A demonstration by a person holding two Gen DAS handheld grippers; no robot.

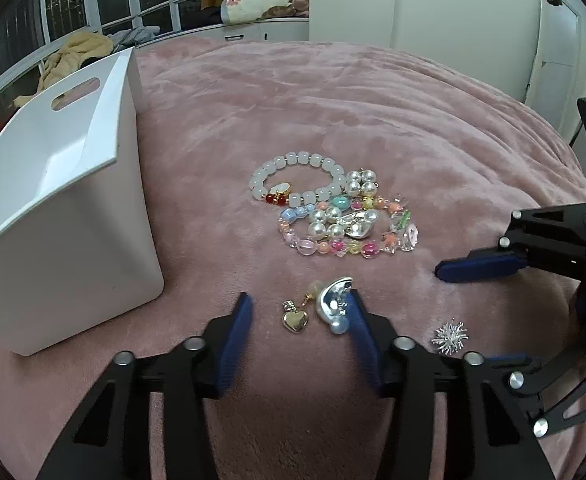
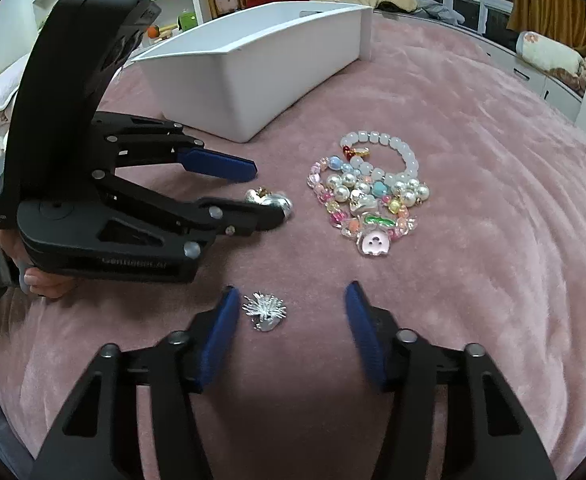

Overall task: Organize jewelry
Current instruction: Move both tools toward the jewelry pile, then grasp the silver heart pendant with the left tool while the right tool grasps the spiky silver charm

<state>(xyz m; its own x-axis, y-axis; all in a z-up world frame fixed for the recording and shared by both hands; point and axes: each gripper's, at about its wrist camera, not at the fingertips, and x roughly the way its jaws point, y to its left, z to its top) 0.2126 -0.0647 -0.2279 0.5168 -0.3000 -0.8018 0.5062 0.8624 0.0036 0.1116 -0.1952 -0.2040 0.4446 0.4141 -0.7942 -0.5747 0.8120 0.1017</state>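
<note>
A glossy gold heart charm point(image 1: 295, 321) and a shiny silver pearl earring point(image 1: 334, 305) lie on the fuzzy pink bed blanket point(image 1: 373, 120), between the released fingers of the left gripper point(image 1: 299, 308). The right gripper point(image 2: 291, 300), fingers also spread, has a spiky silver brooch point(image 2: 264, 311) between them. Round bead bracelets point(image 1: 333, 208) are piled beyond, near a smooth white plastic bin point(image 1: 73, 208).

- The left gripper point(image 1: 299, 306) sits low over a pink blanket point(image 1: 333, 100), jaws spread wide.
- Between them lie a gold heart charm point(image 1: 295, 321) and a silver earring point(image 1: 334, 305) touching the right-hand finger.
- Ahead, a white bead bracelet point(image 1: 298, 178) overlaps a colourful bead pile point(image 1: 349, 226).
- A white bin point(image 1: 65, 216) stands left.
- A spiky silver brooch point(image 1: 450, 338) lies right, near the right gripper point(image 1: 477, 268).
</note>
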